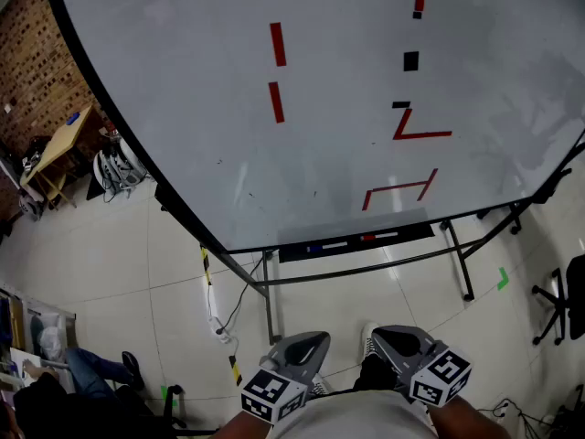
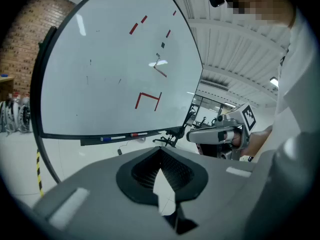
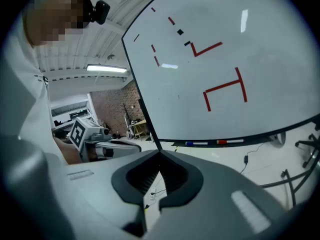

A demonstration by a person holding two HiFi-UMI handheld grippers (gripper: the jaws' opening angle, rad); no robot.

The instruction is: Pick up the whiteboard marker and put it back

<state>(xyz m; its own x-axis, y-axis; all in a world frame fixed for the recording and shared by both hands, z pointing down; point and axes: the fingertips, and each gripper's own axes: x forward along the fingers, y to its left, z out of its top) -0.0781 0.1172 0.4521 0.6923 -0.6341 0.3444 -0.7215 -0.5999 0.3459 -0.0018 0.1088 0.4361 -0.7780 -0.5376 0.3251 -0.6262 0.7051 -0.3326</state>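
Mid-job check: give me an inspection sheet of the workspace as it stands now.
Surface: whiteboard on a stand, with red strokes and black marks; tray along its lower edge.
Job's things: blue-capped marker and red-capped marker lying in the tray.
Clutter: nothing seen.
Grippers: left gripper and right gripper both shut, empty, held low near the person's body.
Cables: cable on the tiled floor by a stand leg.
Surroundings: brick wall, wooden table, office chair.

Whiteboard marker (image 1: 379,237) tiny; whiteboard (image 1: 183,108) cropped above.
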